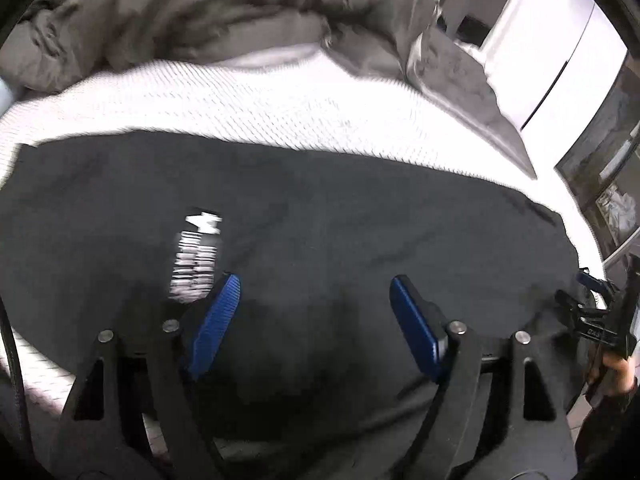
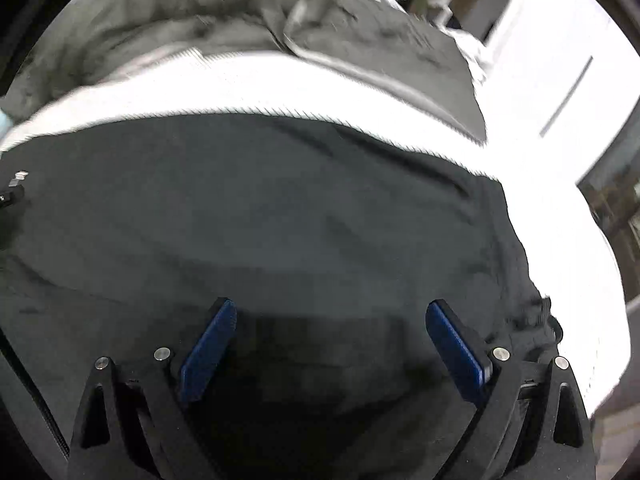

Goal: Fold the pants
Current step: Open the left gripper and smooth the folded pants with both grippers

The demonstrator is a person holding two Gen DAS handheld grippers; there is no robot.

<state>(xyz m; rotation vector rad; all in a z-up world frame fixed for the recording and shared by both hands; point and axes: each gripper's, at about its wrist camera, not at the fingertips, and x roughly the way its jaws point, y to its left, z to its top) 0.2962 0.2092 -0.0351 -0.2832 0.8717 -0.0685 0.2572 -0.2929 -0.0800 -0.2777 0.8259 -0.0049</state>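
Dark grey pants lie spread flat on a white textured bedsheet; a white printed logo shows on the cloth in the left wrist view. My left gripper hovers over the pants, open, nothing between its blue pads. In the right wrist view the same pants fill the middle, their waistband edge at the right. My right gripper is open above the cloth with nothing between its fingers. The right gripper also shows at the right edge of the left wrist view, held by a hand.
A rumpled grey duvet is piled at the back of the bed, with a grey pillow to its right. White cupboard doors and a dark shelf stand beyond the bed's right edge. The duvet also shows behind the pants.
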